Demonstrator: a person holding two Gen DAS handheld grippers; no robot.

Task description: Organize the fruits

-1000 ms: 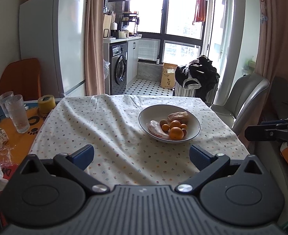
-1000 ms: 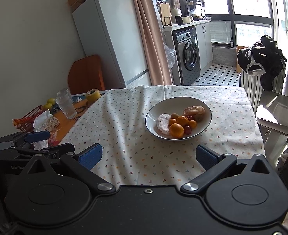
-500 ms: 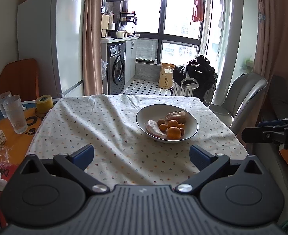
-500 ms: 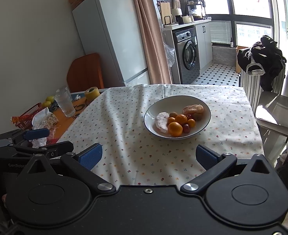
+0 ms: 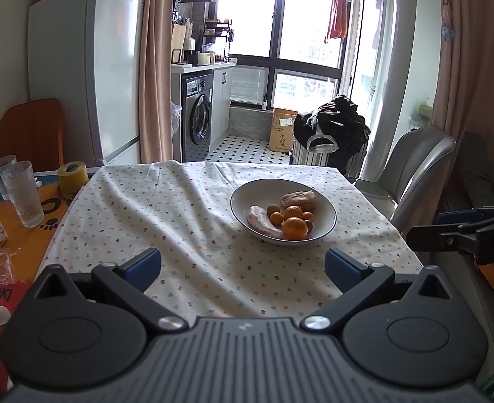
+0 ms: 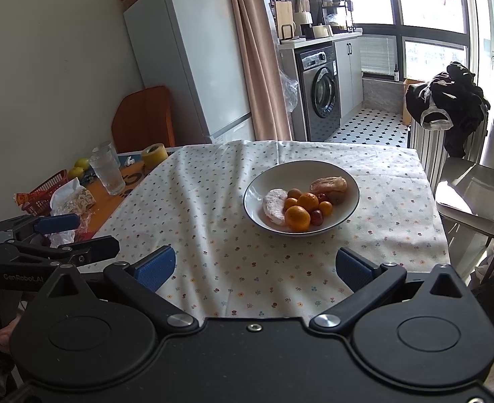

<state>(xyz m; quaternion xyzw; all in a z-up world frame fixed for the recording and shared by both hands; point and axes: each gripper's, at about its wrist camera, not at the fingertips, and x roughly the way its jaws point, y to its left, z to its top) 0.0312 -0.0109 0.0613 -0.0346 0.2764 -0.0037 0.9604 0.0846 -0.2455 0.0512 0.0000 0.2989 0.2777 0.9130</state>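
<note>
A white bowl (image 5: 324,216) (image 6: 257,184) stands on the flower-print tablecloth (image 5: 166,208) (image 6: 213,181), right of the table's middle. In it lie oranges (image 5: 295,227) (image 6: 297,217), small orange fruits, dark red ones (image 6: 316,217), a brownish kiwi-like fruit and two pale wrapped pieces (image 5: 263,223) (image 6: 274,205). My left gripper (image 5: 243,267) hangs open over the near table edge, well short of the bowl. My right gripper (image 6: 253,267) is open too, nothing between its blue pads, also short of the bowl. Each gripper shows at the side of the other's view.
Left of the cloth stand drinking glasses (image 5: 25,194) (image 6: 107,171), a yellow tape roll (image 5: 73,173) (image 6: 154,154), a red basket (image 6: 43,191), crumpled wrappers and yellow-green fruits (image 6: 79,166). A grey chair (image 5: 418,164) (image 6: 475,194) stands at the table's right side. Behind are a fridge and washing machine.
Both views have shifted slightly: the bowl has slid a little left and farther in the frames. Both grippers stay open and hold nothing.
</note>
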